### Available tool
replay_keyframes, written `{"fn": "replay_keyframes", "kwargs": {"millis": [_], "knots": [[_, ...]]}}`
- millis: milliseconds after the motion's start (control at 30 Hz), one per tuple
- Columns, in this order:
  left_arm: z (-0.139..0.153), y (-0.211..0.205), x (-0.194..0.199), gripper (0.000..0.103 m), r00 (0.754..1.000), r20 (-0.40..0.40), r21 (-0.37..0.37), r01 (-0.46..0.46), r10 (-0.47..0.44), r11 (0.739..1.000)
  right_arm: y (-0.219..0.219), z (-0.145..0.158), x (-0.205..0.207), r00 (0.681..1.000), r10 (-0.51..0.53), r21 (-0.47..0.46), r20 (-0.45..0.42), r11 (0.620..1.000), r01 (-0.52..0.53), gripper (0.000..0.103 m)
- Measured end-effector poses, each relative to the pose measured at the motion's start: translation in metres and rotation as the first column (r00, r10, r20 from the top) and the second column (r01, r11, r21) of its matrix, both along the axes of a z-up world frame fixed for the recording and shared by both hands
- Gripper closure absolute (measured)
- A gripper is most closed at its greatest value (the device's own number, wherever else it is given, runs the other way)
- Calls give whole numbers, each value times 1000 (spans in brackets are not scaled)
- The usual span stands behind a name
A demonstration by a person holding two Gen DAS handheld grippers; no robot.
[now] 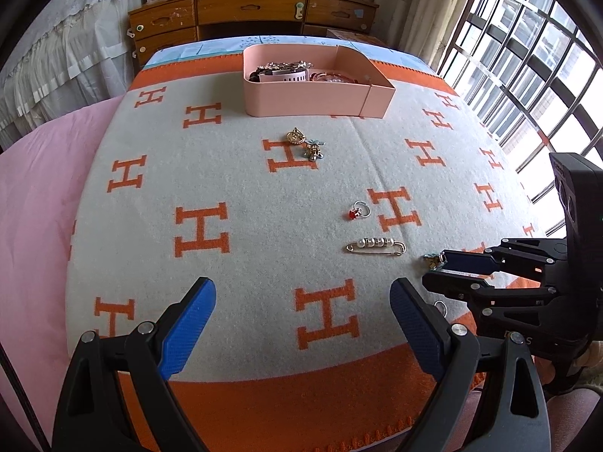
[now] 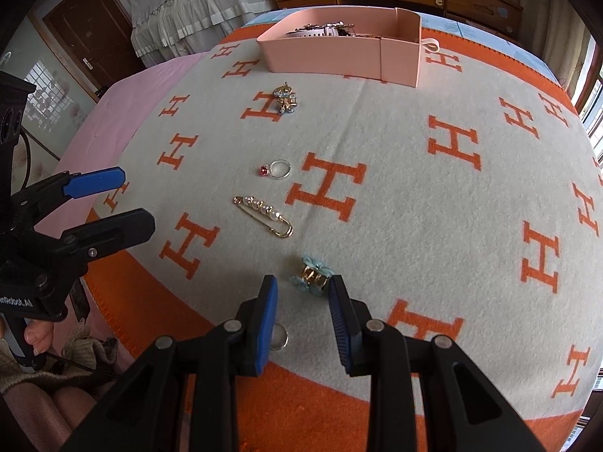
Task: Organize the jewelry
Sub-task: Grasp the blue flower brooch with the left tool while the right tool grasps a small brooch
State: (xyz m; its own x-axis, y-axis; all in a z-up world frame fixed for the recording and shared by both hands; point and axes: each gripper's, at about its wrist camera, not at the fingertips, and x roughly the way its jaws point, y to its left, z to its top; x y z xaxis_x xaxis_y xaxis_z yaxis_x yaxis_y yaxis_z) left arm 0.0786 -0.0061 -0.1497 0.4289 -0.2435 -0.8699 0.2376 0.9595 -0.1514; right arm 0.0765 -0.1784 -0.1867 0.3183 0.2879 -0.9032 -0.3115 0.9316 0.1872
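Observation:
Several jewelry pieces lie on an orange-and-grey H-patterned blanket [image 1: 241, 180]: a gold and blue brooch [image 1: 307, 145] [image 2: 286, 101], a red-stone ring [image 1: 358, 211] [image 2: 277, 169], a pearl pin [image 1: 377, 245] [image 2: 264, 214], a blue flower clip [image 2: 311, 275] [image 1: 433, 260] and a plain ring [image 2: 280, 337]. My right gripper [image 2: 303, 301] hovers low with its jaws a narrow gap apart. The clip lies just ahead of its tips, untouched. My left gripper [image 1: 303, 301] [image 2: 132, 199] stands wide open over bare blanket, nothing between its fingers. A pink box [image 1: 316, 101] [image 2: 331, 56] at the far side holds more jewelry.
The blanket covers a bed with a pink sheet [image 1: 37, 207] on the left. A wooden dresser [image 1: 248, 11] stands beyond the bed and a barred window [image 1: 527, 56] is on the right. A person's hand [image 2: 34, 335] grips the left tool's handle.

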Motion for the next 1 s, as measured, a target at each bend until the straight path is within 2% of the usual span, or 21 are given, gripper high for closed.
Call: {"fn": "replay_keyframes", "kwargs": {"millis": [267, 333, 400, 700, 833, 900, 967, 1000], "knots": [[0, -2, 1, 11, 1000, -10, 5, -8, 8, 1000, 3, 0, 2, 999, 21, -26, 45, 999, -20, 75], [0, -3, 4, 11, 1000, -12, 10, -10, 10, 1000, 4, -1, 0, 997, 32, -44, 67, 999, -29, 83], [1, -4, 9, 11, 1000, -11, 18, -15, 15, 1000, 3, -1, -2, 995, 45, -52, 87, 998, -40, 83], [14, -18, 72, 11, 996, 30, 18, -81, 80, 997, -28, -2, 8, 994, -5, 28, 107, 1000, 2, 83], [8, -32, 100, 11, 993, 50, 52, -106, 104, 993, -43, -2, 9, 993, -21, 54, 113, 998, 15, 83], [2, -38, 111, 15, 992, 47, 59, -123, 120, 991, -48, -3, 9, 993, -23, 75, 112, 997, 15, 83], [-3, -43, 119, 28, 991, 39, 70, -132, 129, 989, -52, -3, 8, 994, -22, 94, 111, 995, 11, 83], [-5, -46, 121, 29, 991, 35, 79, -131, 128, 988, -53, -3, 7, 993, -20, 101, 113, 995, 8, 83]]}}
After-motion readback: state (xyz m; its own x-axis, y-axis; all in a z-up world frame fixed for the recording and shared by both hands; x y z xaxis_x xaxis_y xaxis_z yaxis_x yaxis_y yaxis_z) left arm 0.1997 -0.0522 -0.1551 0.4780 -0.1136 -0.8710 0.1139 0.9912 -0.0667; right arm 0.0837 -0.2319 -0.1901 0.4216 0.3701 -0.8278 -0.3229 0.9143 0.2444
